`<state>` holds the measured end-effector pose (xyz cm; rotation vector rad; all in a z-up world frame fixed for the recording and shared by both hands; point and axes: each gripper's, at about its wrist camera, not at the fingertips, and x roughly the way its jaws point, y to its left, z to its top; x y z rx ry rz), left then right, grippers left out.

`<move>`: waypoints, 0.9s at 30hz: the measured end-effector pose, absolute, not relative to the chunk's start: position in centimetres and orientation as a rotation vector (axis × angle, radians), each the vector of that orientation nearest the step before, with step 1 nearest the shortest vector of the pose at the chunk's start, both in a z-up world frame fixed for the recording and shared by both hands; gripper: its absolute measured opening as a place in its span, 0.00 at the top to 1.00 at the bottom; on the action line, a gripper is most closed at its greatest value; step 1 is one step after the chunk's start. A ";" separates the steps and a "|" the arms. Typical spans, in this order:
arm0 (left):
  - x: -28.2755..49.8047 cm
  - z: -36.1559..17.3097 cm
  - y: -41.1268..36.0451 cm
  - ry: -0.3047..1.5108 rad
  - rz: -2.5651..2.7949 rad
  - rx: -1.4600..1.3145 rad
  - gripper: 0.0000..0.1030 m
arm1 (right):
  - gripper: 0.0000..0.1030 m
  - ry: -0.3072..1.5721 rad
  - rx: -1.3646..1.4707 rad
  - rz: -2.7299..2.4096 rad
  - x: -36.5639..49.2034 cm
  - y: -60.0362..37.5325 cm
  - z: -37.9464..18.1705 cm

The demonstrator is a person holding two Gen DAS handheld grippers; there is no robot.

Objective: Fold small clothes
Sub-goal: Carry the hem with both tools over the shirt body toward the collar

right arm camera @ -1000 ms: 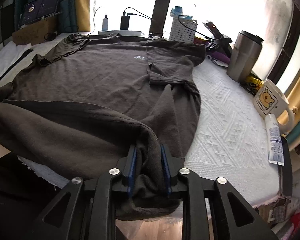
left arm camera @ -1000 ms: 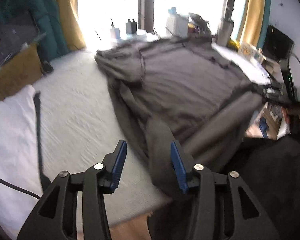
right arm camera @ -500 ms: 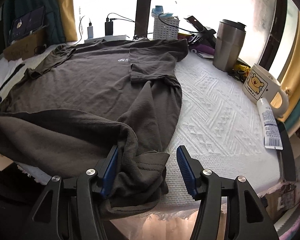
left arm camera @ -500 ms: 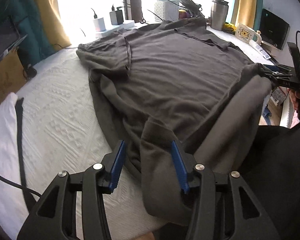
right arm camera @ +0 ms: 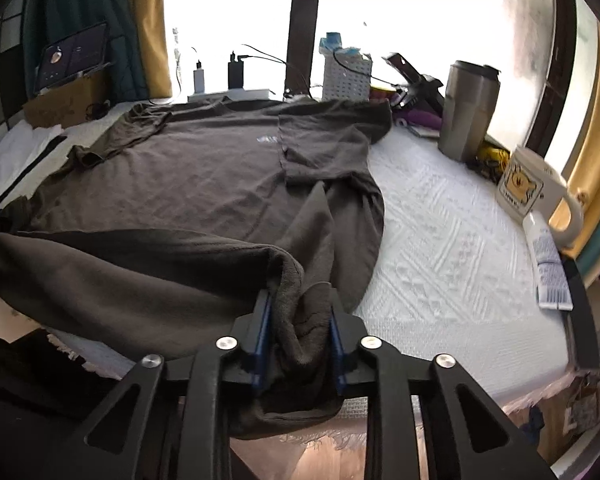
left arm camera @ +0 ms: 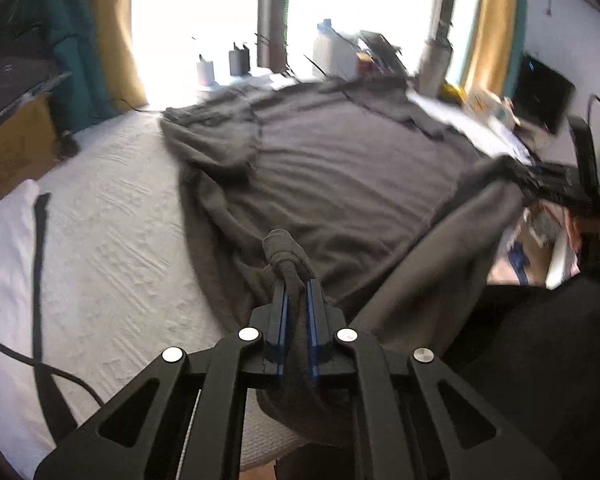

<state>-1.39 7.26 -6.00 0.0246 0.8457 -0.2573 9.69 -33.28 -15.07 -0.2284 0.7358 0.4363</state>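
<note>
Dark grey t-shirt (right arm camera: pixel 204 176) spread flat over the white textured bedcover (right arm camera: pixel 440 248), collar end toward the window at 12 o'clock, hem end hanging off the near edge at 6.

Going left to right in the right wrist view: tablet (right arm camera: pixel 74 56) propped on a cardboard box (right arm camera: pixel 66 98) at about 10 o'clock, white cloth (right arm camera: pixel 16 148) with a black strap (right arm camera: pixel 32 164) just below that, two chargers (right arm camera: pixel 218 74) on a power strip at 11, white perforated basket (right arm camera: pixel 346 76) at 12, steel tumbler (right arm camera: pixel 468 110) at 1, bear mug (right arm camera: pixel 534 188) and a tube (right arm camera: pixel 548 264) at 2 to 3, right along the bed edge. Nothing lying on the shirt itself, clutter all stays off to the sides.

Left gripper (left arm camera: pixel 296 292) clamped tight on a bunched-up corner of the hem at 6 o'clock, fabric knotted up between the blue pads. Right gripper (right arm camera: pixel 300 312) closing on the other hem corner, thick wad of cloth squeezed between the pads (right arm camera: pixel 265 320). Also visible in the left wrist view at 3 o'clock, blurred, with a hand (left arm camera: pixel 592 240) behind it.
</note>
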 end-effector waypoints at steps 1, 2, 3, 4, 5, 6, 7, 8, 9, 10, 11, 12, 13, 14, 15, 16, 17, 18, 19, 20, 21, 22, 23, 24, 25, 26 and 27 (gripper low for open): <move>-1.6 -5.4 7.5 0.820 -0.239 0.009 0.94 | 0.77 0.722 -0.237 0.435 9.6 -33.2 -14.5; -1.7 -5.0 7.7 0.801 -0.228 0.002 0.94 | 0.77 0.712 -0.246 0.431 9.4 -33.2 -14.1; -1.9 -4.5 7.9 0.776 -0.212 -0.001 0.94 | 0.77 0.700 -0.255 0.420 9.4 -33.2 -13.7; -2.1 -4.1 8.0 0.760 -0.199 -0.005 0.94 | 0.77 0.682 -0.265 0.404 9.2 -33.3 -13.2; -2.2 -3.6 8.1 0.742 -0.193 -0.015 0.94 | 0.77 0.672 -0.268 0.396 9.2 -33.4 -12.7; -2.3 -3.3 8.2 0.730 -0.190 -0.020 0.94 | 0.77 0.664 -0.265 0.397 9.2 -33.5 -12.4; -2.4 -3.0 8.3 0.716 -0.182 -0.022 0.94 | 0.77 0.657 -0.260 0.400 9.2 -33.6 -12.1; -2.5 -2.6 8.3 0.704 -0.178 -0.021 0.94 | 0.77 0.649 -0.256 0.401 9.1 -33.6 -11.8; -2.7 -2.2 8.3 0.686 -0.169 -0.017 0.94 | 0.78 0.641 -0.258 0.401 9.0 -33.6 -11.5; -2.8 -1.8 8.3 0.667 -0.159 -0.015 0.94 | 0.78 0.634 -0.259 0.399 8.9 -33.6 -11.2; -3.0 -1.3 8.3 0.648 -0.152 -0.019 0.94 | 0.78 0.622 -0.256 0.397 8.8 -33.6 -10.8; -3.2 -0.8 8.5 0.624 -0.142 -0.028 0.94 | 0.78 0.605 -0.250 0.395 8.7 -33.6 -10.4; -3.5 -0.2 8.7 0.597 -0.132 -0.036 0.94 | 0.78 0.590 -0.246 0.389 8.6 -33.7 -10.0; -3.9 0.4 9.0 0.551 -0.117 -0.047 0.94 | 0.78 0.576 -0.240 0.387 8.5 -33.7 -9.5; -4.1 0.7 9.3 0.520 -0.099 -0.057 0.94 | 0.78 0.564 -0.233 0.386 8.6 -33.8 -9.1; -4.2 1.0 9.7 0.496 -0.078 -0.073 0.94 | 0.78 0.553 -0.228 0.385 8.6 -33.8 -8.7; -4.2 1.2 10.1 0.477 -0.061 -0.095 0.94 | 0.78 0.537 -0.220 0.385 8.8 -33.9 -8.3; -4.2 1.5 10.6 0.450 -0.046 -0.122 0.94 | 0.78 0.528 -0.216 0.385 9.0 -33.9 -7.9; -4.3 1.6 11.0 0.426 -0.033 -0.142 0.94 | 0.78 0.518 -0.213 0.383 9.1 -33.9 -7.6; -4.3 1.9 11.3 0.400 -0.012 -0.152 0.94 | 0.78 0.505 -0.209 0.383 9.3 -33.9 -7.3; -4.2 2.0 11.4 0.386 -0.001 -0.153 0.94 | 0.78 0.495 -0.204 0.390 9.6 -33.9 -6.9; -4.0 2.1 11.4 0.379 0.008 -0.151 0.94 | 0.78 0.488 -0.202 0.395 9.9 -33.7 -6.6; -3.6 2.1 11.4 0.369 0.022 -0.140 0.94 | 0.78 0.480 -0.202 0.396 10.2 -33.5 -6.3; -3.4 2.1 11.4 0.355 0.034 -0.131 0.94 | 0.78 0.469 -0.200 0.398 10.6 -33.3 -6.1; -3.0 2.1 11.3 0.350 0.042 -0.119 0.94 | 0.78 0.462 -0.197 0.400 11.0 -33.2 -5.8; -2.5 2.1 11.3 0.348 0.051 -0.108 0.94 | 0.78 0.455 -0.189 0.402 11.5 -33.1 -5.7; -2.0 2.2 11.3 0.332 0.066 -0.103 0.94 | 0.78 0.451 -0.182 0.402 12.0 -32.9 -5.6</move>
